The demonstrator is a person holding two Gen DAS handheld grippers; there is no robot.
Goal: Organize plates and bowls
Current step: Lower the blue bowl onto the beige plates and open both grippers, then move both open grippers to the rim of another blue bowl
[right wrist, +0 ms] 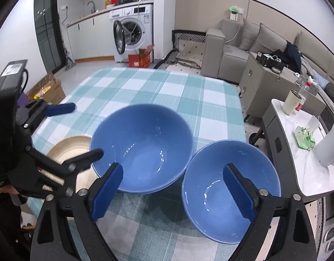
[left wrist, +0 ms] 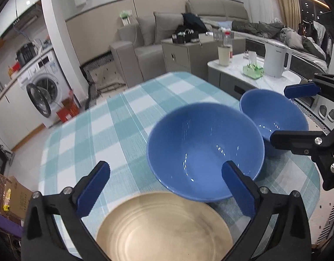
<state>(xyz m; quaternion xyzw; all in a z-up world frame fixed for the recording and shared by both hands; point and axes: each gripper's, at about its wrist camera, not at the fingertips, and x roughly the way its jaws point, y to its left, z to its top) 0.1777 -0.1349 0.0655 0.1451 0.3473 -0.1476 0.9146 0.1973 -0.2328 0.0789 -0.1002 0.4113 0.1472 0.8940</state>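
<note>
Two glossy blue bowls (right wrist: 143,148) (right wrist: 230,191) and a tan plate (left wrist: 164,228) are set side by side on the checked tablecloth (right wrist: 158,87). Both the left gripper (left wrist: 164,189) and right gripper (right wrist: 173,193) are spread wide, with nothing held.

We're in a home, an open-plan flat with living room and kitchen corner in one space. Ahead of the left claw (left wrist: 167,187) a grey sofa (left wrist: 145,41) with cushions runs along the wall, clothes and bedding piled at its right end. Off to that claw's left we see a washing machine (left wrist: 45,87) with its door open, under a counter with a tap. Ahead and to the right sits a side table (left wrist: 249,74) with a white kettle (left wrist: 275,58), a cup and tissues. Under both claws is a table (right wrist: 145,87) in a teal checked cloth. Cardboard boxes (right wrist: 47,89) sit on the floor, left of the right claw (right wrist: 173,189).
</note>
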